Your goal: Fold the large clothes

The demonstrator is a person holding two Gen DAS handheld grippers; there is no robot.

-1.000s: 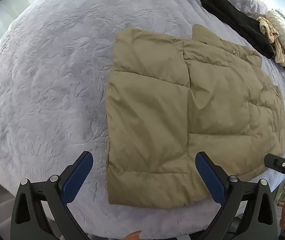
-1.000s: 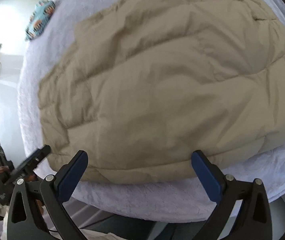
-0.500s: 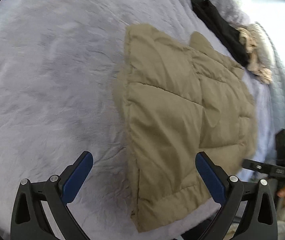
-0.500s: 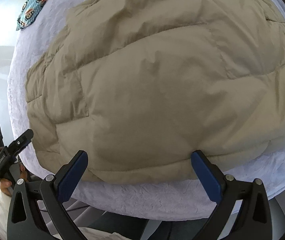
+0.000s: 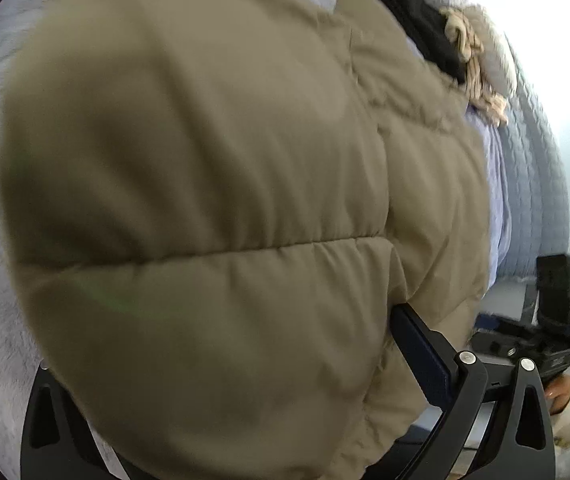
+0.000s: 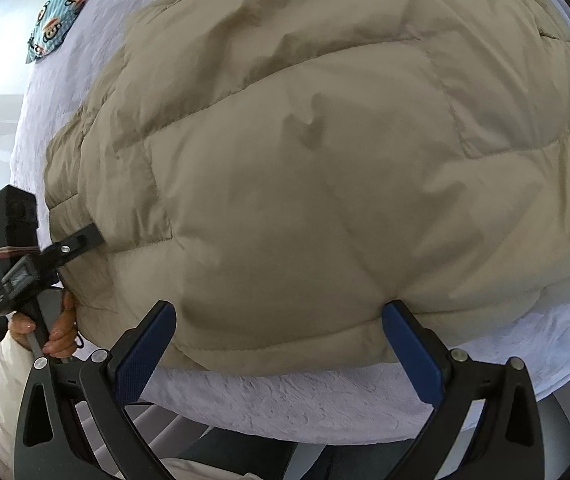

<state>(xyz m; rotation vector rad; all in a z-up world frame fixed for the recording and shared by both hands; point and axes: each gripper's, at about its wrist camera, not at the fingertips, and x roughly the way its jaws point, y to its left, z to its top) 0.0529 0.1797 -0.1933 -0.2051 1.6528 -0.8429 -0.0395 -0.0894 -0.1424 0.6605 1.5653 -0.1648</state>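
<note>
Right hand-held gripper (image 6: pixel 281 344) sits at the near hem of the tan puffer jacket (image 6: pixel 325 160), jaws spread wide with the padded edge bulging between them, nothing pinched yet. The left hand-held gripper (image 6: pixel 85 240) shows at 9 o'clock in the right wrist view, pushed against the jacket's left corner; in its own view the quilted fabric fills the frame and hides one finger, so I cannot tell whether it has closed on cloth. The jacket lies flat on the lavender bed (image 6: pixel 325 400), near its front edge. To do this step well, slide both sets of jaws deep over the hem so every layer is caught, close firmly, then lift both corners level, since slippery padding tends to slump.
</note>
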